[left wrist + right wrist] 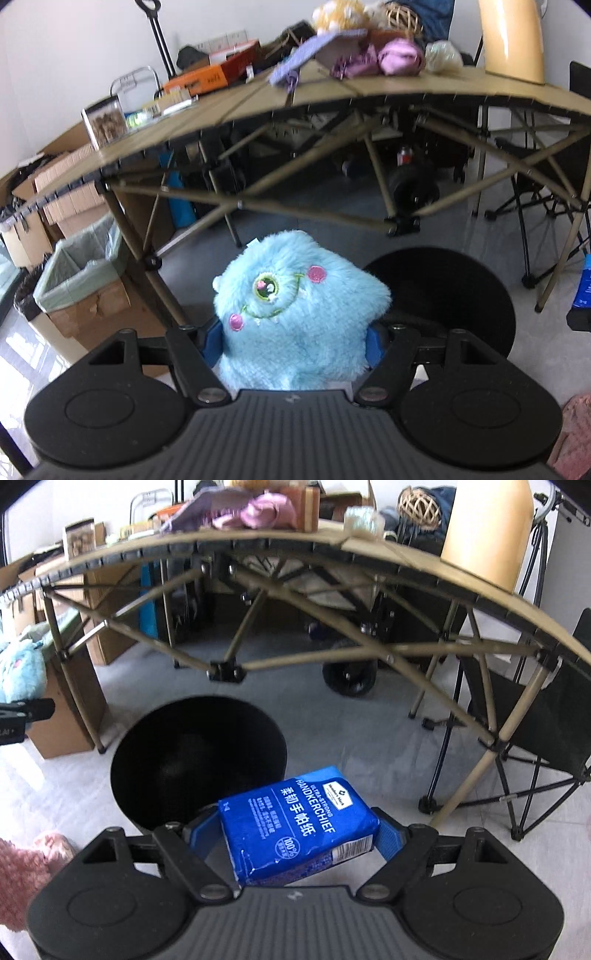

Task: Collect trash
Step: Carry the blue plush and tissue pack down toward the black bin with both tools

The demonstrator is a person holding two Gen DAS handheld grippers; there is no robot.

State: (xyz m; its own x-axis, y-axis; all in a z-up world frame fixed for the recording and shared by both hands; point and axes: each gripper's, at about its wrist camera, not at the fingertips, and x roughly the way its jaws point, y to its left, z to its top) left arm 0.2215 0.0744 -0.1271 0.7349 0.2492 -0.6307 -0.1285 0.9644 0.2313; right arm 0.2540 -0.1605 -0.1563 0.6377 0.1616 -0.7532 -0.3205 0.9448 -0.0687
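The folding worktop (369, 559) stands beyond both hands and spans the upper part of each view; its surface carries clutter, and the coming move does not depend on it. The deciding relation is where the black round bin (195, 760) lies from each load. It stands on the floor in front of the worktop's legs, its open mouth facing up. In the right wrist view, the bin sits ahead and slightly left of the right gripper (301, 832), with its near rim just beyond the jaws. In the left wrist view, the same bin (447, 295) lies ahead and to the right of the left gripper (295, 338), partly hidden behind the load. A lined cardboard box (83, 284) stands to the left, beside a worktop leg. The left jaws pinch a blue plush toy (295, 314) from both sides; its face is turned towards the camera. The right jaws pinch a blue handkerchief pack (299, 830), its long axis running diagonally across the gap between the jaws. Judged from these positions, the right hand is the nearer to the bin mouth, so its pack probably only needs carrying a little further forward before release. The left hand must travel rightwards first.
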